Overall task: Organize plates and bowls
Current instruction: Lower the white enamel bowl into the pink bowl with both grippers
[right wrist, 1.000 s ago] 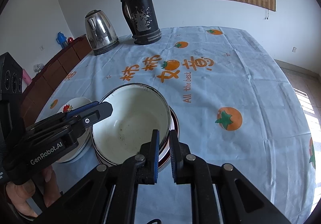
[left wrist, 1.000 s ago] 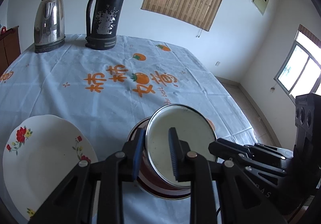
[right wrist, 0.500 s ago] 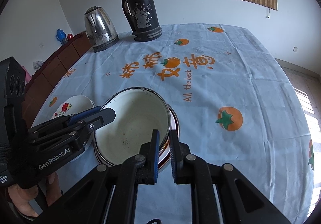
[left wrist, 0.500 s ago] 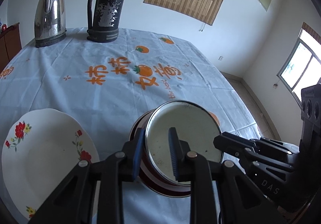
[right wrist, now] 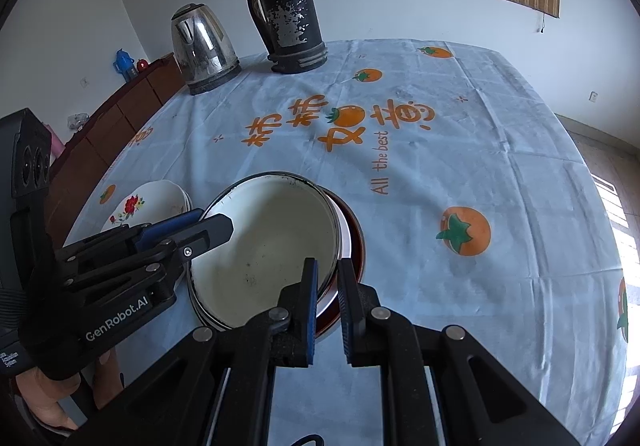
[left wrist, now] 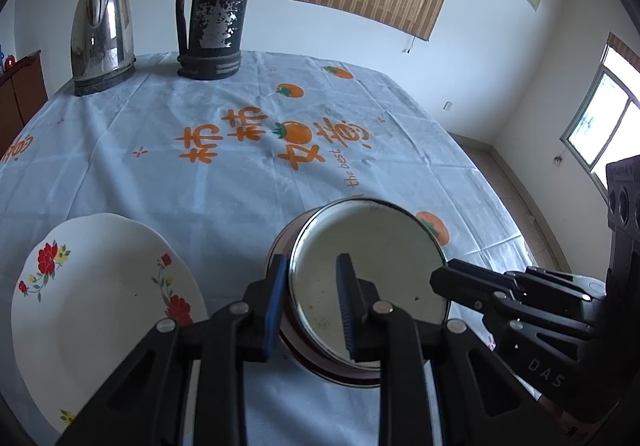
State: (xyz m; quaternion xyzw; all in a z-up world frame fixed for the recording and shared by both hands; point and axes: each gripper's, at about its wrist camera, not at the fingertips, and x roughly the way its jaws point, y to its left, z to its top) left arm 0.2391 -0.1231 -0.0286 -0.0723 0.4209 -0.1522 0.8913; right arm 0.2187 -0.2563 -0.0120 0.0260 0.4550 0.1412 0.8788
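Enamel bowl [left wrist: 370, 286] nested in a red-rimmed dish [right wrist: 352, 242] on the table [right wrist: 480, 150]

Our left gripper [left wrist: 310, 302] straddles its near rim, jaws parted; our right gripper [right wrist: 326, 302] pinches the opposite rim. We should settle it centred, then release evenly.

Both grippers are matte black linkage frames with silver round rivets at the joints. Left gripper [left wrist: 312, 302]: blue ribbed pads [left wrist: 275, 302] on the inner finger faces; white "GenRobot.AI" lettering on its side at lower left of the right wrist view. Right gripper [right wrist: 327, 310]: blue pads too; "DAS" embossed on its body at lower right of the left wrist view. Bare skin of the hand [right wrist: 44, 402] shows at lower left.
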